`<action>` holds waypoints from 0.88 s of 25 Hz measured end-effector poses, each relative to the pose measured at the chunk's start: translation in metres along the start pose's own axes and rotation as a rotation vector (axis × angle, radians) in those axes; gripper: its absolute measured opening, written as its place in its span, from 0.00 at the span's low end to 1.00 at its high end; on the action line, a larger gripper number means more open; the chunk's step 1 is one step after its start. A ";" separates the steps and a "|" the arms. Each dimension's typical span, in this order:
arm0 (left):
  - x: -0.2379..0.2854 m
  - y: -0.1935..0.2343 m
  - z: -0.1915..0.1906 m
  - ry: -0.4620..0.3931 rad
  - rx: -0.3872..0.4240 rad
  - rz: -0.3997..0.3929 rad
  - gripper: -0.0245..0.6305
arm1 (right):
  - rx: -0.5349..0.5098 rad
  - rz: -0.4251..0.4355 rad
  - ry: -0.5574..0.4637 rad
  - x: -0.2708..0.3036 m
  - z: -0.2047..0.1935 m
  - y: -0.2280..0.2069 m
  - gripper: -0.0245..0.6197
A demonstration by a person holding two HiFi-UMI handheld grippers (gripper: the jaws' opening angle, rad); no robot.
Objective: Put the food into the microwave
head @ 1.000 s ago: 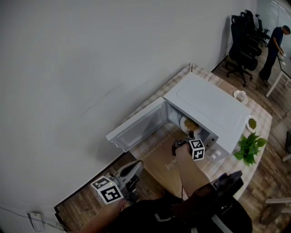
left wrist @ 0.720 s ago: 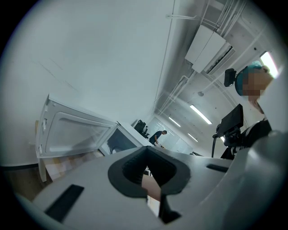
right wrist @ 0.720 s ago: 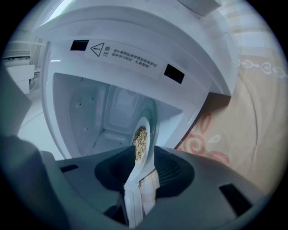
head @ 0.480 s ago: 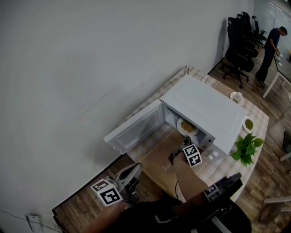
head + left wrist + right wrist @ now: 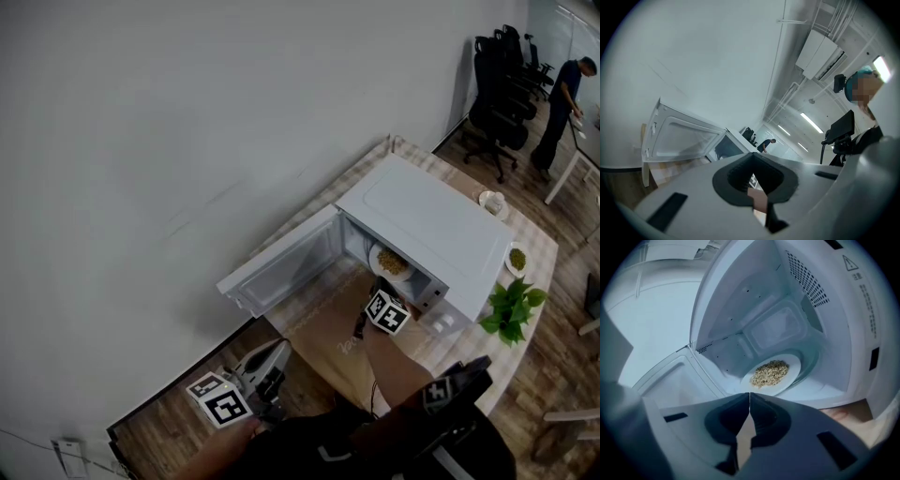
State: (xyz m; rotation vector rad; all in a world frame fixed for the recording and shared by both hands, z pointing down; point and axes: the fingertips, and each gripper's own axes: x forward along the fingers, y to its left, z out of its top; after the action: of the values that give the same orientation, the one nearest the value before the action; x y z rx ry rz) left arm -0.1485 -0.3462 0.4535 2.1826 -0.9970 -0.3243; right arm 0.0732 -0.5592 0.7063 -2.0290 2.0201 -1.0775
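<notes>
A white plate of food (image 5: 771, 373) is sitting inside the microwave (image 5: 427, 225), on the cavity floor and well behind the opening. By the look of it, the main step of the task is done. The microwave door (image 5: 281, 267) is hanging wide open to the left, so shutting it probably remains, if that counts as part of the job.

The right gripper (image 5: 749, 397) is hovering just outside the cavity mouth and pointing in at the plate. Its jaws are pressed together and gripping nothing. The left gripper (image 5: 267, 361) is waiting well apart from the microwave, near the front edge of the table (image 5: 403, 148). Its jaws are also closed on nothing.

Compared with 1 second ago, the right gripper is sitting slightly further out from the opening, and its marker cube is showing a different face, so the wrist has rolled. Its jaws have just been closing, with nothing between them. The plate, the door and the left gripper are staying where they were.
</notes>
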 end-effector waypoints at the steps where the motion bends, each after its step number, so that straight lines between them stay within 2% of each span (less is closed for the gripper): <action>1: 0.000 0.001 0.001 -0.001 -0.001 0.001 0.05 | -0.005 -0.005 0.003 0.002 0.000 -0.001 0.05; 11: -0.003 0.008 0.003 -0.008 -0.006 0.018 0.05 | 0.003 -0.034 -0.002 0.014 0.009 -0.011 0.05; 22: -0.008 0.011 0.003 -0.007 -0.008 0.030 0.05 | 0.018 -0.015 -0.003 0.021 0.014 -0.007 0.05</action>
State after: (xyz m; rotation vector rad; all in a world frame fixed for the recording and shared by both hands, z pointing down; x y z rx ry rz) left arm -0.1614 -0.3471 0.4588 2.1588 -1.0301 -0.3218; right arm 0.0841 -0.5830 0.7076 -2.0399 1.9894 -1.0898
